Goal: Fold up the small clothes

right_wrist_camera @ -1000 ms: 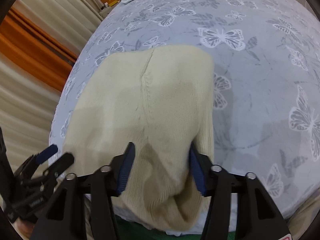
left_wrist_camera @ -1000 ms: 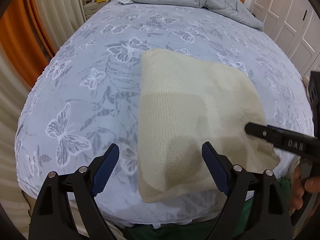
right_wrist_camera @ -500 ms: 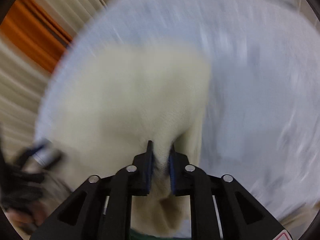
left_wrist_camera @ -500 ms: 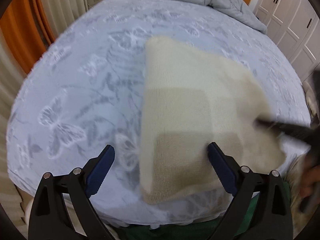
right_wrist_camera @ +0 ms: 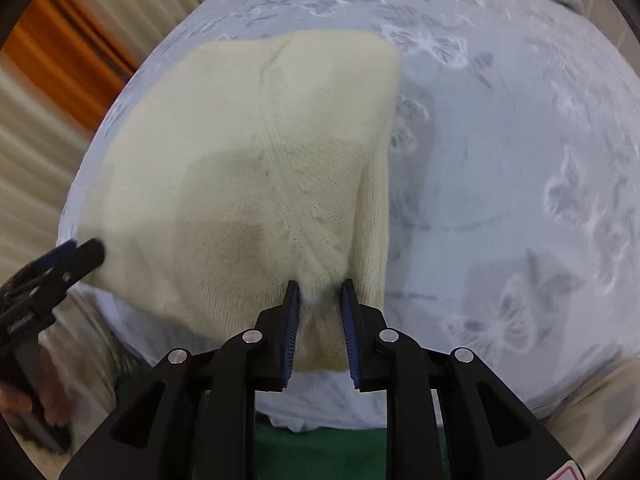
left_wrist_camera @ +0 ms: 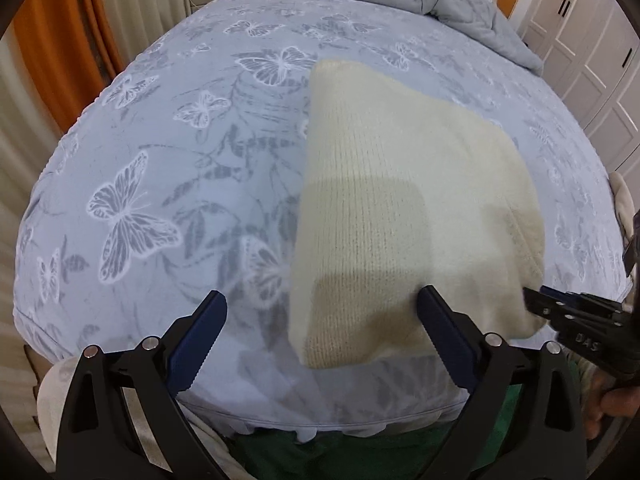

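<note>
So the cream knit sweater (left_wrist_camera: 404, 204) is lying folded near the bed's (left_wrist_camera: 168, 152) near edge, with loads of bare butterfly sheet to its left and far side. The right gripper (right_wrist_camera: 320, 300) has gone from spread to pinching its near-right corner; the left gripper (left_wrist_camera: 320, 320) is still wide open, holding nothing.

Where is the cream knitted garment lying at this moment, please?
The cream knitted garment lies on the butterfly-print bedsheet at the bed's near edge, right of centre in the left wrist view; the right gripper pinches its near corner.
</note>
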`<state>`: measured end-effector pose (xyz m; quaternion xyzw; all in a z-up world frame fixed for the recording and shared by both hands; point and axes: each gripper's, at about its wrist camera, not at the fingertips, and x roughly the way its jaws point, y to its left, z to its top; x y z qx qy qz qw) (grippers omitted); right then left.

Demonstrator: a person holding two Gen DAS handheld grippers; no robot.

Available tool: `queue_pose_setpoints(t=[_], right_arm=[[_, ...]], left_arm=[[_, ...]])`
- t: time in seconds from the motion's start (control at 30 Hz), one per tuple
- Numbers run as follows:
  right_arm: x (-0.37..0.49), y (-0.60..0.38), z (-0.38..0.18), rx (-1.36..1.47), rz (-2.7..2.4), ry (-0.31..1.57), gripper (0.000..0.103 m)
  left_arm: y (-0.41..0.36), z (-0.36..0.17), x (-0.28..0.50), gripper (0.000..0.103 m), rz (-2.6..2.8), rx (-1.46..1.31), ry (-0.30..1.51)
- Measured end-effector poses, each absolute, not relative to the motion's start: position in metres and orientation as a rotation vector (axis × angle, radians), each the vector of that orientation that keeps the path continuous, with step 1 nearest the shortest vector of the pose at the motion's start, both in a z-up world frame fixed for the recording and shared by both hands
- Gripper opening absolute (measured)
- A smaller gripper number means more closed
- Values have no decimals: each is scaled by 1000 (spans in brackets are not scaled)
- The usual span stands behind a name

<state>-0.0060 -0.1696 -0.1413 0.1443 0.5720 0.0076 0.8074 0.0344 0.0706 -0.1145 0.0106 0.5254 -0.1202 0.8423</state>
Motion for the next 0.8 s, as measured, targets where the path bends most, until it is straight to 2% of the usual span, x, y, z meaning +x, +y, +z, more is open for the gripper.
queue_pose_setpoints(t=[0.13,0.27,0.4,0.5,0.63,0.73,0.8], right_arm=[[-18,-172,-100,304,11,1128,21],[-45,-170,-80,267,-49,1062,27],[-72,-177,-88,282,-133,1044,46],[-83,-174,-101,285,-167,1081,50],[-98,-159,-117,216,-158,1115,51],[-103,-148,-116,169,-141,1090,52],[-108,-143,-115,152,-146,1066,56]], left_arm=[[62,-95,20,93,-260,55,1073],[47,-82,1,94,-246,79,1037],[28,-80,-18,95,-252,124,995],[20,-84,-28,95,-242,133,984],[18,-92,-39,95,-210,87,981],[18,-100,-48,95,-178,72,976],[15,-106,-52,95,-162,103,978]])
